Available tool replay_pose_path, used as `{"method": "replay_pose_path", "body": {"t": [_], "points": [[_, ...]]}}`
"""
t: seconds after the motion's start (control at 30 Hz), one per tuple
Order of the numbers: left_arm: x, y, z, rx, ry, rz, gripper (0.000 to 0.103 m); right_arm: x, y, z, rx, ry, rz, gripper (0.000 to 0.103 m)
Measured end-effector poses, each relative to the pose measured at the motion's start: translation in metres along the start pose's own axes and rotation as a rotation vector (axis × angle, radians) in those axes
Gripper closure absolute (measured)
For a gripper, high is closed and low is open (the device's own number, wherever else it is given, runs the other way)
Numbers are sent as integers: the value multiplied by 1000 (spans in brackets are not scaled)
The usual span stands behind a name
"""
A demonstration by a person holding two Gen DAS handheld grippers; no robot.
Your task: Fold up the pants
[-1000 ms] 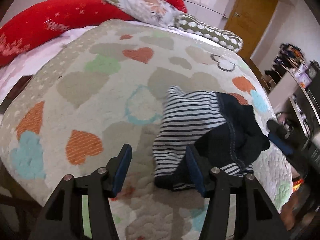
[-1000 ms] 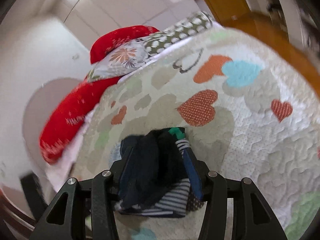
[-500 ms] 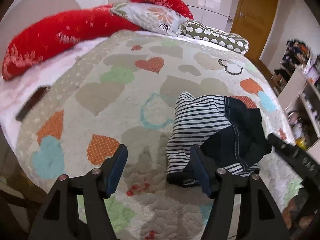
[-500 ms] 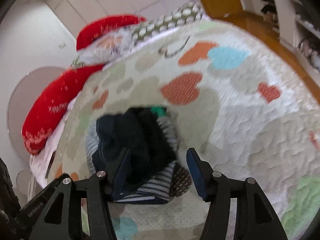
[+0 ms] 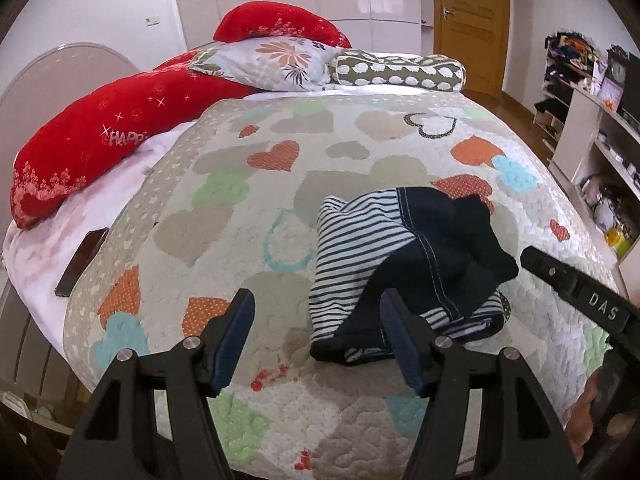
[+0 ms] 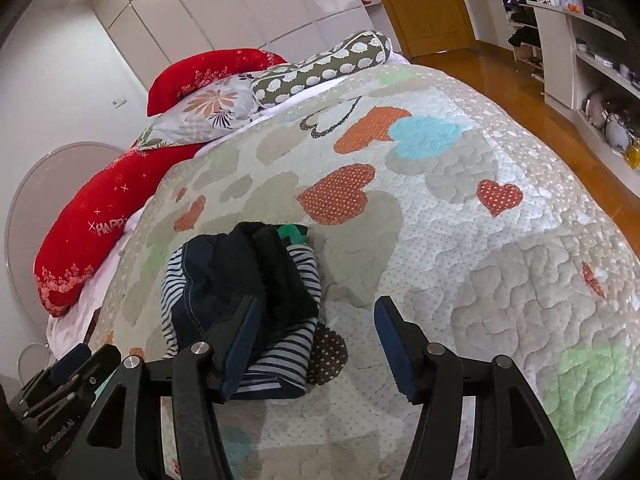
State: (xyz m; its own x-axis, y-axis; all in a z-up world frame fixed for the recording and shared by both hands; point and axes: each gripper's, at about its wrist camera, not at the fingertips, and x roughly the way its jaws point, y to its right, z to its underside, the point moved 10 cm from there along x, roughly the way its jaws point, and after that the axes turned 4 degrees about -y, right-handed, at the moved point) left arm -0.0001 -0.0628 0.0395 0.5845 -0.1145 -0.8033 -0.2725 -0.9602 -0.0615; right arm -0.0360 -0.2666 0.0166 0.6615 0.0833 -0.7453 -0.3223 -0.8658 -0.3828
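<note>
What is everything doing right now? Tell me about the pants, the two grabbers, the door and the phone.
pants: bunched in a loose folded heap on the quilt, not held.
left gripper: open, empty, beside the pants.
right gripper: open, empty, above the quilt.
door: shut.
phone: lying flat on the bed's edge, screen dark.

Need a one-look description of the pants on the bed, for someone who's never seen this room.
Find the bed's heart-patterned quilt. Near its foot end, in the right half, lies a small rumpled bundle: the pants. It is the only navy and white-striped fabric there; the pillows sit at the far end, a dark phone on the left edge.
</note>
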Motion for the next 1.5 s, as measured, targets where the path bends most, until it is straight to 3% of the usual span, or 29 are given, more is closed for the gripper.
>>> {"method": "replay_pose_path", "body": {"t": [0.53, 0.83, 0.93, 1.03, 1.07, 1.23, 1.33, 1.47, 1.5], "points": [[36, -6, 23, -39, -123, 22, 39, 12, 7, 8, 26, -33, 16, 36], [41, -9, 23, -55, -135, 46, 39, 15, 6, 8, 35, -39, 1, 36], [40, -17, 17, -116, -128, 143, 38, 15, 3, 4, 38, -42, -41, 36], [49, -29, 8, -206, -126, 246, 24, 16, -3, -5, 48, -54, -112, 25], [57, -35, 6, -231, -135, 265, 24, 20, -6, -8, 45, -74, -145, 18], [96, -41, 2, -296, -213, 417, 24, 50, -15, -18, 59, -171, -233, 17], [109, -17, -5, -250, -248, 563, 24, 76, -14, -20, 99, -232, -270, 17], [111, 24, -9, -133, -275, 638, 24, 96, -19, -19, 150, -273, -342, 16], [112, 30, -8, -117, -283, 627, 25, 97, -22, -20, 143, -277, -348, 16]]}}
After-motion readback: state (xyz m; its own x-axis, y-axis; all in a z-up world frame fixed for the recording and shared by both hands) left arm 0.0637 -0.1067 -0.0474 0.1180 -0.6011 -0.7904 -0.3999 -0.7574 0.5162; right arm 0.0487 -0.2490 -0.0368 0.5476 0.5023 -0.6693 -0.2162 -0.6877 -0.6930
